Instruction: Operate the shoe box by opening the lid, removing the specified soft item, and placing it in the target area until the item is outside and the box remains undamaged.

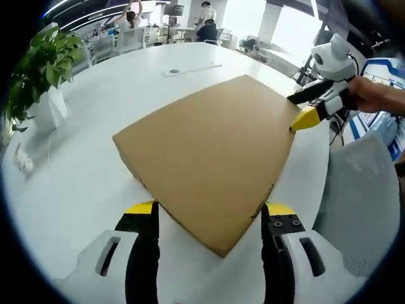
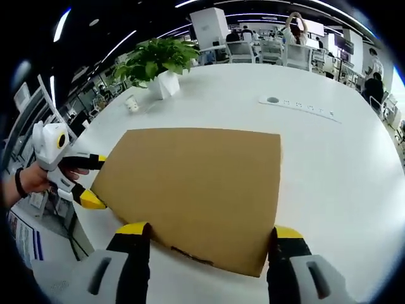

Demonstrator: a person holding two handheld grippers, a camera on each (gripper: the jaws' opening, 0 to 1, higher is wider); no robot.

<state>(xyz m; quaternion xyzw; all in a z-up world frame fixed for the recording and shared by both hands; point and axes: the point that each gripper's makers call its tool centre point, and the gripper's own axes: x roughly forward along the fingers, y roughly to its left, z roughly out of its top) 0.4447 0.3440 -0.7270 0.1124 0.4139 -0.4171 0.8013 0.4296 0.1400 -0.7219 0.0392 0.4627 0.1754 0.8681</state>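
The shoe box point(image 1: 212, 161) lies on the table point(image 1: 82, 183), the potted plant point(image 1: 41, 79) beyond it, tongs at opposite corners.

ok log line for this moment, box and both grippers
shoe box: lid closed, on white table | left gripper: open, astride box corner | right gripper: open, astride box edge

Shoe box point(image 1: 212, 155) lid shut, contents hidden; background people point(image 2: 297, 28) too small to tell.
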